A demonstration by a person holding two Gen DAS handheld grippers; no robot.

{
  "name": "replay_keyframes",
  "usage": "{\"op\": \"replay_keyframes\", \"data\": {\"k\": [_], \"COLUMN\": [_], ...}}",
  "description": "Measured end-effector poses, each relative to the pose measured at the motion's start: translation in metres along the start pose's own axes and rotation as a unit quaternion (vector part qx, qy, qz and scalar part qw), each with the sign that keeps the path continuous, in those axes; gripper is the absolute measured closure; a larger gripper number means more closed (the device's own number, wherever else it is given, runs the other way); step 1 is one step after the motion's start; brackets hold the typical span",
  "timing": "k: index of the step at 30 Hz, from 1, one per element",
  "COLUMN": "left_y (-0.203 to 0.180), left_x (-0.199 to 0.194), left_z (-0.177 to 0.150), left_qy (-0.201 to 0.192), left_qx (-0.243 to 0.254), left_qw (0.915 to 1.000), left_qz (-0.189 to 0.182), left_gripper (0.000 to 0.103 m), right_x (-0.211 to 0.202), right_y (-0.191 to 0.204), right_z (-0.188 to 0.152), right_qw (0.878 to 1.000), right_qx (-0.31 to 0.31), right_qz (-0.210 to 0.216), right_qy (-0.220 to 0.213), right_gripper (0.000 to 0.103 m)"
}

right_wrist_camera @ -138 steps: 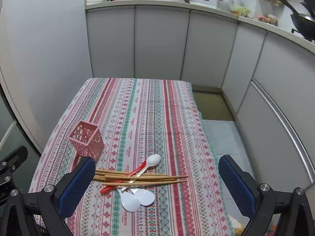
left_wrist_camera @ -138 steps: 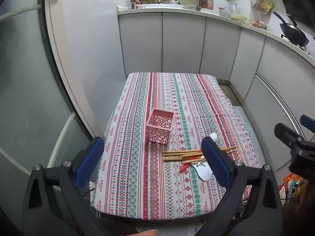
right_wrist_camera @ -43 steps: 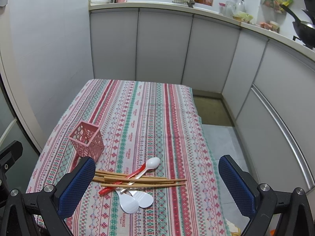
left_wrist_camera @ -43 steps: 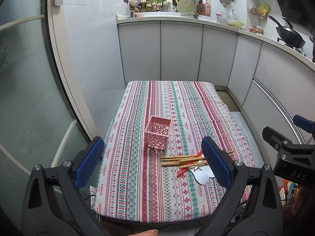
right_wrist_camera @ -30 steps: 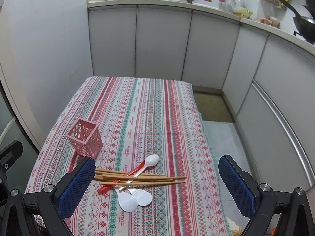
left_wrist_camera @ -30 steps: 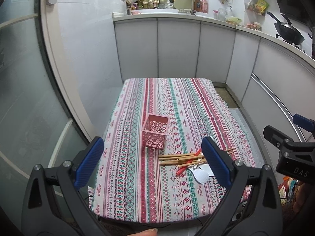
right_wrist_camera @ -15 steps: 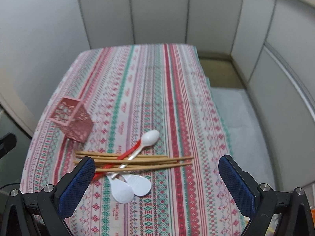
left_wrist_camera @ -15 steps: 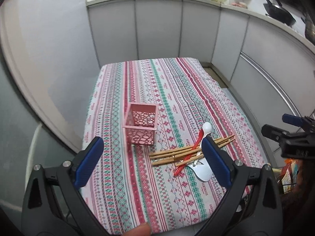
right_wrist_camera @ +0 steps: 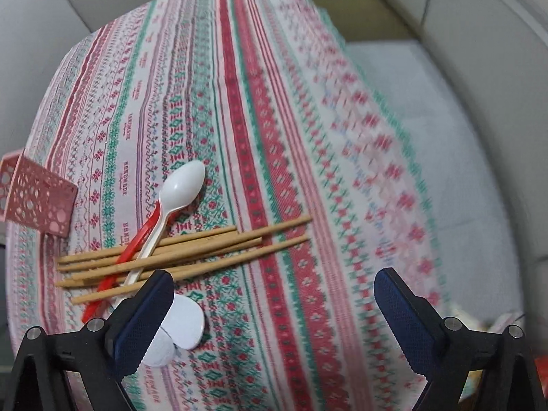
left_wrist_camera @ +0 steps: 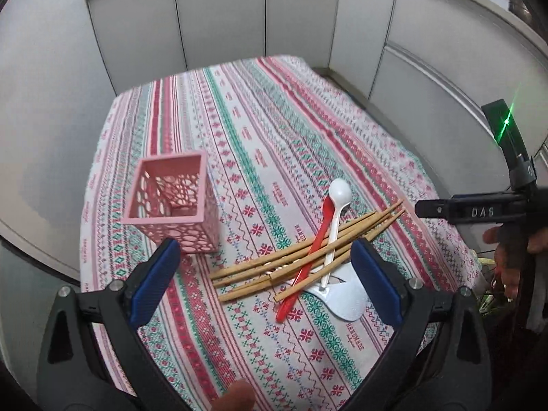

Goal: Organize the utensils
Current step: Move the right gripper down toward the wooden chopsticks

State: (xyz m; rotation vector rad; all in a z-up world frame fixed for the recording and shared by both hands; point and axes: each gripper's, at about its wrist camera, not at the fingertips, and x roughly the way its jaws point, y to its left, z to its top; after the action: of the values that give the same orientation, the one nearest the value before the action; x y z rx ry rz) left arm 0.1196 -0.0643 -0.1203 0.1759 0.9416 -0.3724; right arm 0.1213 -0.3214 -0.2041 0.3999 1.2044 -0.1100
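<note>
A pink perforated holder point(left_wrist_camera: 173, 202) stands upright and empty on the patterned tablecloth point(left_wrist_camera: 274, 130); its corner shows in the right wrist view point(right_wrist_camera: 37, 198). Several wooden chopsticks point(left_wrist_camera: 304, 248) lie in a loose pile to its right, crossed by a red spoon point(left_wrist_camera: 308, 257) and a white spoon point(left_wrist_camera: 337, 212). They also show in the right wrist view: chopsticks point(right_wrist_camera: 212, 250), white spoon point(right_wrist_camera: 179, 188), red spoon point(right_wrist_camera: 137, 239). White spoon bowls point(right_wrist_camera: 185, 322) lie nearer. My left gripper point(left_wrist_camera: 263, 281) is open above the pile. My right gripper point(right_wrist_camera: 270, 303) is open, just right of it.
The table's right edge point(right_wrist_camera: 411, 157) drops to a grey floor point(right_wrist_camera: 462, 137). White cabinet fronts point(left_wrist_camera: 301, 17) stand behind and to the right of the table. The right gripper's body point(left_wrist_camera: 479, 210) is seen at the right in the left wrist view.
Both grippers have dropped and moved forward toward the utensil pile, which now looks much larger. Both stay open. The utensils and holder have not moved.
</note>
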Motion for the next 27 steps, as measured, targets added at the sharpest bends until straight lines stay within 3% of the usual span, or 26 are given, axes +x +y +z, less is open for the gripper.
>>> {"op": "replay_keyframes", "data": {"k": [4,10,13,17,23,27], "left_y": [-0.004,-0.003,-0.001,0.002,0.004,0.002], "left_x": [0.016,0.031,0.035,0.04,0.047,0.051], "left_z": [0.004,0.004,0.002,0.001,0.001,0.002], "left_qy": [0.019,0.04,0.046,0.054,0.069,0.077], "left_qx": [-0.003,0.007,0.007,0.002,-0.001,0.001], "left_qw": [0.9998,0.9992,0.9989,0.9985,0.9975,0.9967], "left_qz": [-0.004,-0.005,-0.005,-0.008,-0.018,-0.026], "left_gripper": [0.004,0.004,0.004,0.004,0.008,0.012], "right_x": [0.024,0.052,0.063,0.068,0.074,0.077], "right_y": [-0.01,-0.005,-0.004,0.0,0.019,0.017], "right_z": [0.007,0.009,0.01,0.014,0.013,0.009], "right_qw": [0.998,0.993,0.992,0.993,0.996,0.997], "right_qx": [0.045,0.074,0.085,0.089,0.054,0.044], "right_qz": [0.037,0.057,0.051,0.04,0.005,-0.003], "right_qy": [0.036,0.07,0.078,0.068,0.064,0.065], "right_gripper": [0.018,0.037,0.048,0.055,0.062,0.075]}}
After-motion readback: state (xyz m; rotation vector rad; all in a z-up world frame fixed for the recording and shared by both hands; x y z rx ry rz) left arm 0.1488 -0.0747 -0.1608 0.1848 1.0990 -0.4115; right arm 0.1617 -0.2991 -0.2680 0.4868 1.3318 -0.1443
